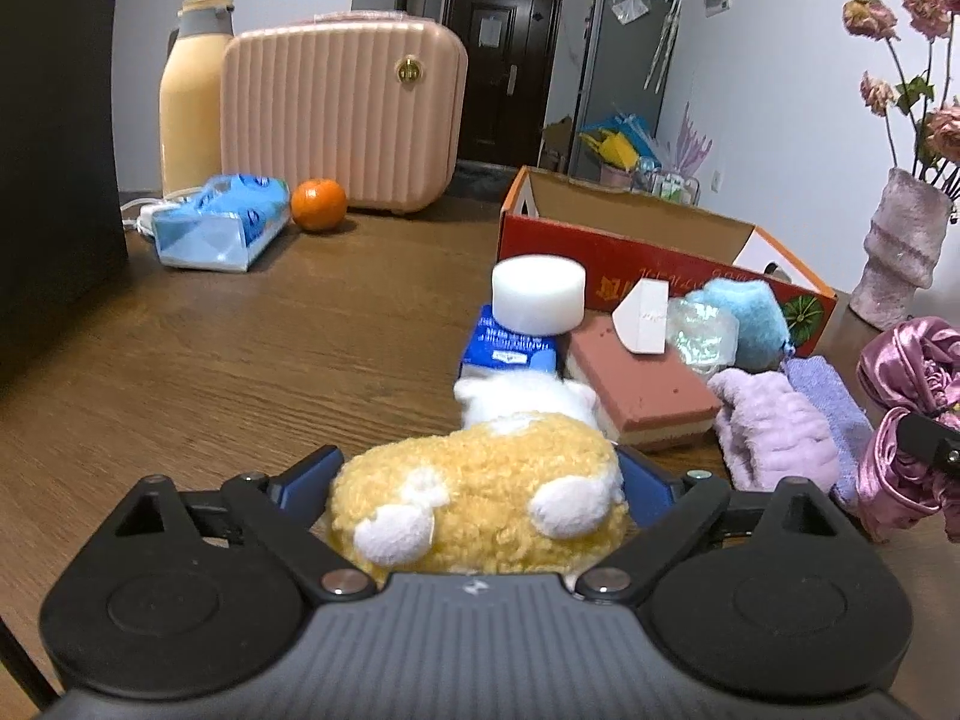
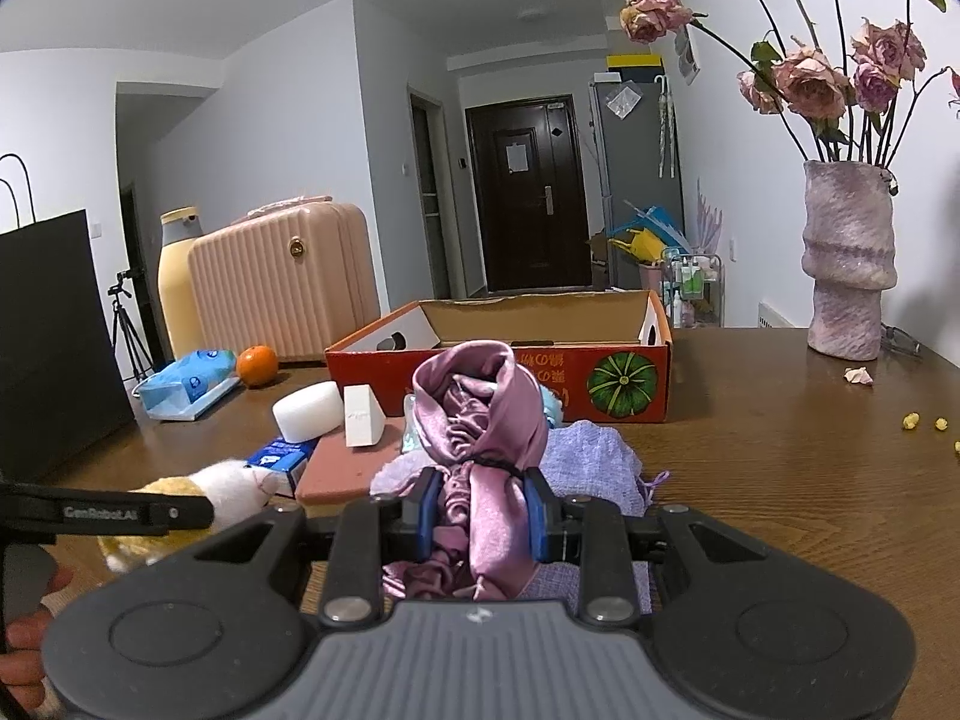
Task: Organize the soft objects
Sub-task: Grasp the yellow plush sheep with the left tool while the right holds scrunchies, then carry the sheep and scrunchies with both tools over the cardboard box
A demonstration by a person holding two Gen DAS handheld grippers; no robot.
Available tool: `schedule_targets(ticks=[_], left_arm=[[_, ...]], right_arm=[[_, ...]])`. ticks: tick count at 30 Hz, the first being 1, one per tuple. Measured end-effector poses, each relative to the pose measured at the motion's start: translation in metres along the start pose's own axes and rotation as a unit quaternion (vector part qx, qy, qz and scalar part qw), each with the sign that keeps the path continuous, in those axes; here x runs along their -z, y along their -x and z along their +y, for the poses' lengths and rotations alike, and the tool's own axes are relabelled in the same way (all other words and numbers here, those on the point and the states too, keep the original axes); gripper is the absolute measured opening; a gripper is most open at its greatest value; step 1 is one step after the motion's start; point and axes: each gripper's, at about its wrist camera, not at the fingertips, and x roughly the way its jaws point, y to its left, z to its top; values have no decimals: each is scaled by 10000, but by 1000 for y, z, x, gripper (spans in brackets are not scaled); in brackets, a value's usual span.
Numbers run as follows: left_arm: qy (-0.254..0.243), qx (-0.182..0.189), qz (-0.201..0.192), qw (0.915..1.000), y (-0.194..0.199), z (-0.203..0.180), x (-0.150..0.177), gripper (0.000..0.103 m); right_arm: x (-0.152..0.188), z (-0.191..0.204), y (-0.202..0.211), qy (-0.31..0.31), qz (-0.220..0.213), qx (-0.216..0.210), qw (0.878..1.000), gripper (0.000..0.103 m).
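A yellow and white plush toy (image 1: pixel 480 504) lies on the wooden table between the blue pads of my left gripper (image 1: pixel 477 462). The pads flank its sides without visibly squeezing it. My right gripper (image 2: pixel 480 480) is shut on a bunched pink satin cloth (image 2: pixel 480 402), which stands up in front of the red cardboard box (image 2: pixel 624 324). In the left wrist view the satin cloth (image 1: pixel 900 372) sits at the far right. Ahead of the plush lie a white round sponge (image 1: pixel 538 294), a pink sponge block (image 1: pixel 642 390), a blue fluffy piece (image 1: pixel 750 318) and lilac towels (image 1: pixel 774 438).
A pink ribbed case (image 1: pixel 342 114), a cream bottle (image 1: pixel 189 96), a blue tissue pack (image 1: pixel 216 222) and an orange (image 1: pixel 318 204) stand at the back left. A black bag (image 1: pixel 54 150) is at the left. A vase of dried roses (image 2: pixel 846 258) stands at the right.
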Motion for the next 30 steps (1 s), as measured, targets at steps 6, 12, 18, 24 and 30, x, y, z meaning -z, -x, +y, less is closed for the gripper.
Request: schedule_targets(ticks=[6, 12, 18, 24, 30], left_arm=[[-81, 108, -289, 9995, 17, -1, -2, 95], [-212, 287, -511, 9981, 28, -6, -8, 93], [-240, 420, -672, 9966, 33, -9, -15, 92], [-283, 444, -889, 9946, 37, -11, -27, 92], [-318, 458, -1133, 9920, 39, -13, -44, 92]], right_arm=[[-1, -2, 4, -30, -126, 125, 9998, 28], [-7, -3, 6, -48, -270, 213, 9994, 28], [-12, 0, 3, -35, -314, 203, 9993, 28], [-16, 5, 1, 27, -362, 176, 9992, 28], [-28, 9, -3, 82, -502, 155, 9986, 28]])
